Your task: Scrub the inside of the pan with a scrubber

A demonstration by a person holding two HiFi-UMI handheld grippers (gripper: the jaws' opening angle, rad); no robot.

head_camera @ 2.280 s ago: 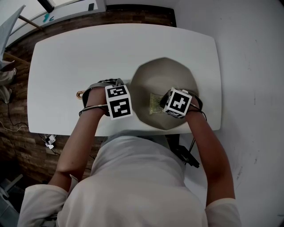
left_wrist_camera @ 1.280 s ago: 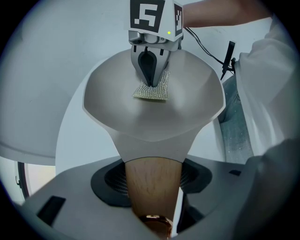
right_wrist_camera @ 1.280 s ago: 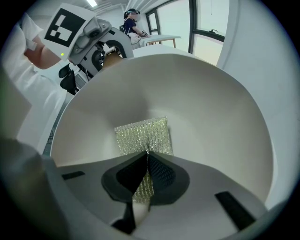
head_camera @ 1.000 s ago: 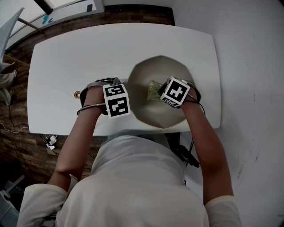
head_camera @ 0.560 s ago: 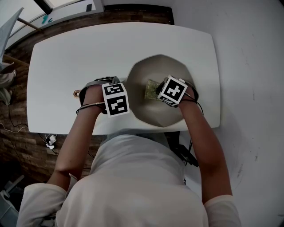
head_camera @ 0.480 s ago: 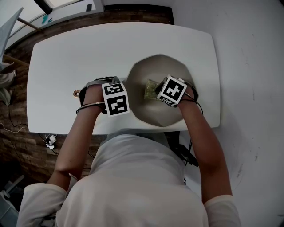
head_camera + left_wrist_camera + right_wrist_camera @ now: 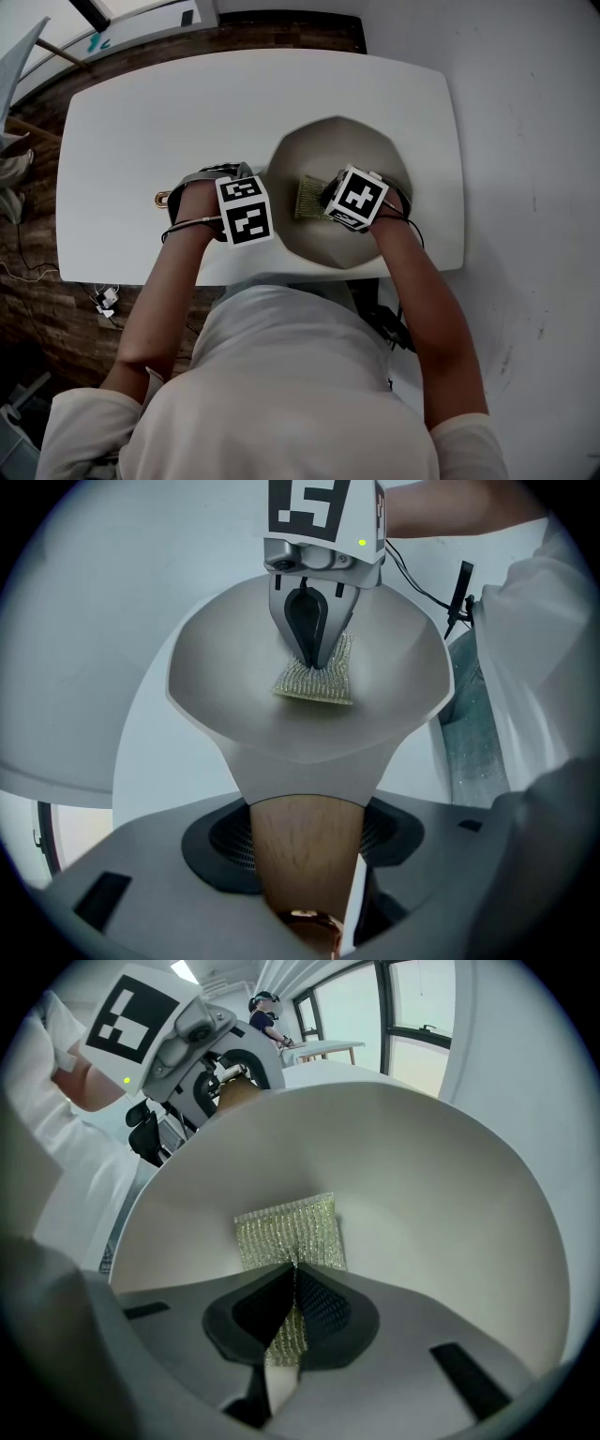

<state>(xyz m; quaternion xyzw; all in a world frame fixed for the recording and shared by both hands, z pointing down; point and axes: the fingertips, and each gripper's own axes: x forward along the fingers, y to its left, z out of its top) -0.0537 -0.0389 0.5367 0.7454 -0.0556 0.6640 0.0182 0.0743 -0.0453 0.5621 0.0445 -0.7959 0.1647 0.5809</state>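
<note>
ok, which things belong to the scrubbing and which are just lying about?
In the job: grey octagonal pan, its wooden handle in the left gripper; greenish mesh scrubber in the right gripper.
Lying about: small white corded item on brown floor; white table (support).

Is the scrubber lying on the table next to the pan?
No, the scrubber is inside the pan, pinched between the jaws of the right hand-held gripper.
</note>
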